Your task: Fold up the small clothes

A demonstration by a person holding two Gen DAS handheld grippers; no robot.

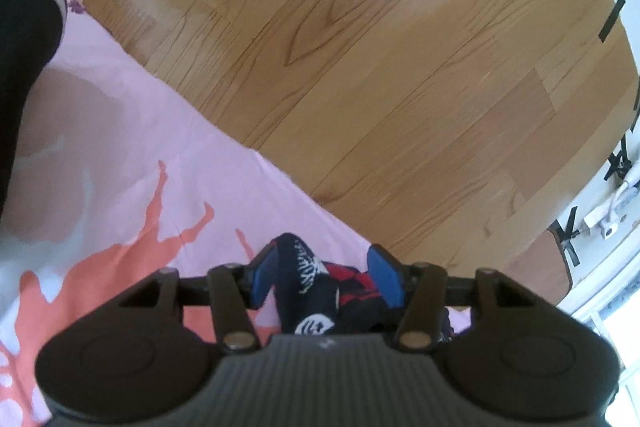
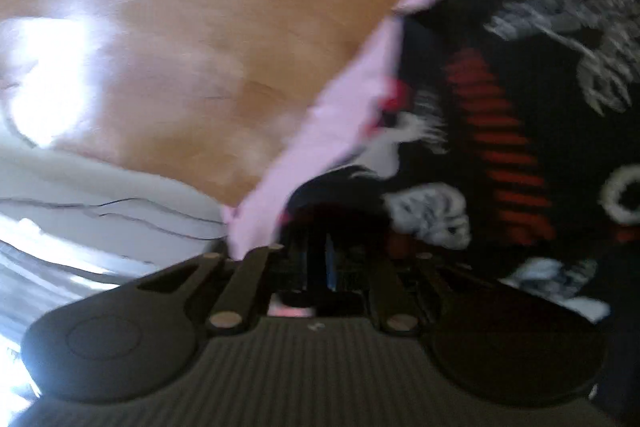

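Basically, left gripper (image 1: 324, 277) stands part-open around the dark printed garment (image 1: 316, 291) on the pink sheet (image 1: 120, 131), not pinching; right gripper (image 2: 320, 263) looks nearly closed, blur hides any hold.

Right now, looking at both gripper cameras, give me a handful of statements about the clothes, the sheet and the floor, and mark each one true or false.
1. The dark garment has white skeleton prints and red stripes. True.
2. The garment lies on a bare wooden table. False: it lies on a pink sheet with orange figures; the wood is the floor beyond the sheet's edge.
3. The left gripper has blue fingers standing apart on either side of the garment. True.
4. The right-wrist view is sharp. False: it is blurred.
5. The sheet is green. False: it is pink.
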